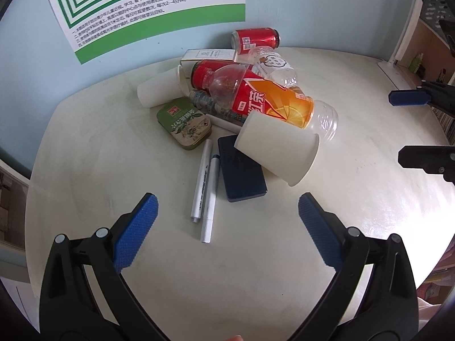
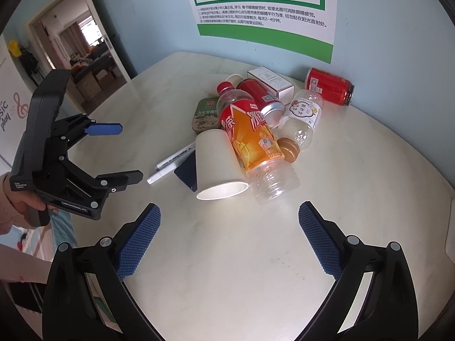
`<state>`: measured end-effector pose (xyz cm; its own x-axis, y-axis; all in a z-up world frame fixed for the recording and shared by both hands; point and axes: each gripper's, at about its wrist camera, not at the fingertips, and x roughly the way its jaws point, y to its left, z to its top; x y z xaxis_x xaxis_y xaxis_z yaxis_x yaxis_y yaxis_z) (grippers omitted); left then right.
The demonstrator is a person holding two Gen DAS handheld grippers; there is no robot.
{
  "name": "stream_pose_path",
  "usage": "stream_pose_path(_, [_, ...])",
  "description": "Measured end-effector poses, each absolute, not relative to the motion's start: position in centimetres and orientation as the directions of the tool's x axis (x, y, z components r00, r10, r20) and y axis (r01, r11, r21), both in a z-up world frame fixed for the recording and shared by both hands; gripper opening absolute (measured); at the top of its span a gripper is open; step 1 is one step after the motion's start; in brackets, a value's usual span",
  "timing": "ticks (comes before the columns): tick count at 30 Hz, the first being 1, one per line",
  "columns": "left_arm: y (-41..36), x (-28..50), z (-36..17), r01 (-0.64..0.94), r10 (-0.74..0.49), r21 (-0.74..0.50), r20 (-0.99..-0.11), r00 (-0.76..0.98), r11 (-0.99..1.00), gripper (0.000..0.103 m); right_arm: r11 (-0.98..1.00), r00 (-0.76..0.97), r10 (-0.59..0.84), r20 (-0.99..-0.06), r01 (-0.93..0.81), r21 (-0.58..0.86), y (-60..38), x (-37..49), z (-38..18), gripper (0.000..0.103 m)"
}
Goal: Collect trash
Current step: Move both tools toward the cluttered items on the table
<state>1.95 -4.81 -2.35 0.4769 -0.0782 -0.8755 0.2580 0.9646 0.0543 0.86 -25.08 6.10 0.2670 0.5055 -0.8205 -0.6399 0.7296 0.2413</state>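
Ahead of right gripper [image 2: 227, 238]: paper cup [image 2: 219, 167].

The poster [image 2: 264, 14] carries Chinese print including "2—4分钟". The left tool [image 2: 119, 153] body reads "Data Acquisition System", possibly "GENROBOT.AI" below. The door-side sign [image 2: 7, 113] reads "play".

Trash pile, centre of frame, on white table:
- paper cup [image 1: 277, 149], white, on side, mouth lower right
- orange-label bottle [image 1: 264, 99], clear, lying across cup
- small clear bottle [image 2: 304, 116], gold cap, lying
- red can [image 1: 256, 38], on side, by wall
- second red can [image 2: 263, 99], on side, under bottle
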Motion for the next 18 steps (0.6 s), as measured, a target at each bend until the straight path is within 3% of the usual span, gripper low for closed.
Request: stream_pose_path(18, [-7.6, 5.3, -3.8, 0.370, -0.161, 0.003, -0.896, 0.413, 0.929, 0.097, 0.709, 0.226, 0.519, -0.824, -0.652, 0.268, -25.7, 4.9, 4.0, 0.096])
